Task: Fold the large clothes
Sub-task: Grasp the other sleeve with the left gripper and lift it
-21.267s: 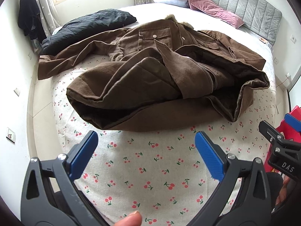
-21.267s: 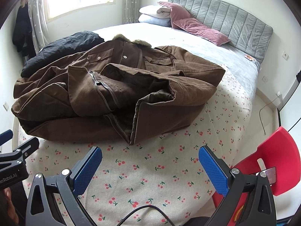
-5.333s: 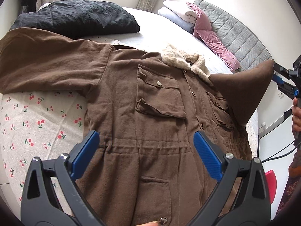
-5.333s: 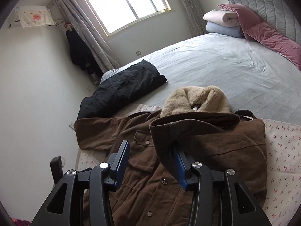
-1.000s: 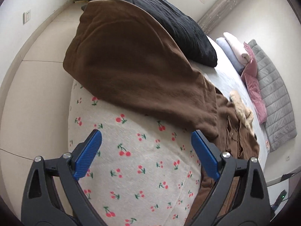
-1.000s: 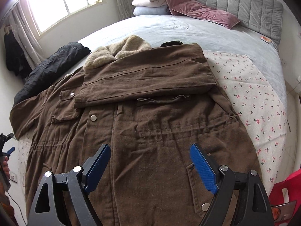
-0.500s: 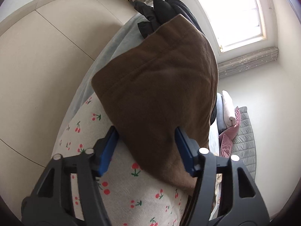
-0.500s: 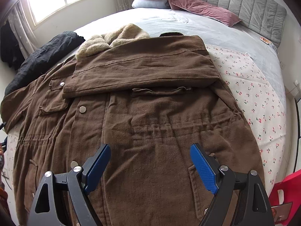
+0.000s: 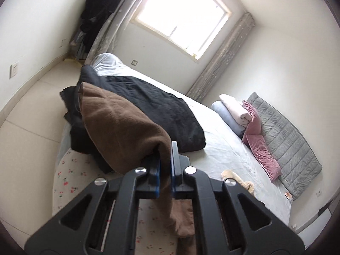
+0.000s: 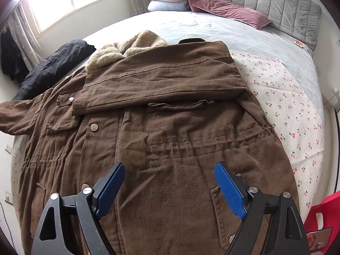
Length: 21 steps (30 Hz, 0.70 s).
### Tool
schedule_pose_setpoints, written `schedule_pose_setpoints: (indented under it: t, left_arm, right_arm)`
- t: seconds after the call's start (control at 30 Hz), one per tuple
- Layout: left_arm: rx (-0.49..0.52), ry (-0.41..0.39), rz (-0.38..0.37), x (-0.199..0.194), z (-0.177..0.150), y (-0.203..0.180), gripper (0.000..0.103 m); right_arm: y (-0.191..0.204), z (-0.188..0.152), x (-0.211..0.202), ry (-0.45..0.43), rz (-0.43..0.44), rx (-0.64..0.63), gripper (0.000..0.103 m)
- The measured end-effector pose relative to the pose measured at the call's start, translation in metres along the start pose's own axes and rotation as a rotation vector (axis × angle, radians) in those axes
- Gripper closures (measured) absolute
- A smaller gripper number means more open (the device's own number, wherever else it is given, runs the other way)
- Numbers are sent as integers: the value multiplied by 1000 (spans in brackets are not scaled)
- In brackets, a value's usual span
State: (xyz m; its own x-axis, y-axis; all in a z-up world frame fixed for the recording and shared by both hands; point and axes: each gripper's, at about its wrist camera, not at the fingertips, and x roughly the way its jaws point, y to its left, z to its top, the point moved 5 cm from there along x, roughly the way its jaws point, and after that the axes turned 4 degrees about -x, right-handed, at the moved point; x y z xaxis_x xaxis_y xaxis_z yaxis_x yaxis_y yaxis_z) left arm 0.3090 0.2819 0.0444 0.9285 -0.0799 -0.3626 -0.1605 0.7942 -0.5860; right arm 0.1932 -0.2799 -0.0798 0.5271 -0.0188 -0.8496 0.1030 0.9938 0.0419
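Sleeve [image 9: 119, 127] is pinched in the left gripper [image 9: 165, 167] jaws — coat [image 10: 170, 148] lies off to its right; right gripper [image 10: 170, 187] jaws hang wide open, empty.

I see open cherry-print bedspread [image 10: 297, 114] right of the brown coat [image 10: 170, 138]; the black garment [image 10: 53, 63] crowds its left.

A black quilted garment [image 9: 161, 110] lies across the grey bed [image 10: 244, 34]. 2 pink pillows [image 10: 229, 8] lean on the padded headboard [image 10: 276, 2]; dark clothes [image 9: 97, 10], possibly coats, hang beside the window [image 9: 180, 19].
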Motion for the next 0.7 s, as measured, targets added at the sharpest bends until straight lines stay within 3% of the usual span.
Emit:
schedule_pose_setpoints:
  t: [0.13, 0.23, 0.4, 0.53, 0.67, 0.7]
  left_arm:
    - [114, 36, -99, 6, -1, -77, 95]
    - [199, 90, -169, 11, -23, -132, 95]
    - [302, 216, -271, 33, -85, -209, 95]
    - [390, 365, -304, 64, -158, -248, 93]
    - [443, 629, -276, 92, -238, -254, 63]
    - [443, 650, -269, 92, -246, -251, 62]
  right_arm:
    - [-5, 2, -3, -8, 13, 22, 16]
    - [-9, 2, -4, -9, 21, 40, 16]
    - [-12, 2, -4, -9, 29, 54, 15]
    - [-9, 1, -2, -4, 30, 45, 15]
    - [-8, 0, 1, 3, 33, 34, 15]
    - [-7, 0, 2, 5, 37, 34, 15]
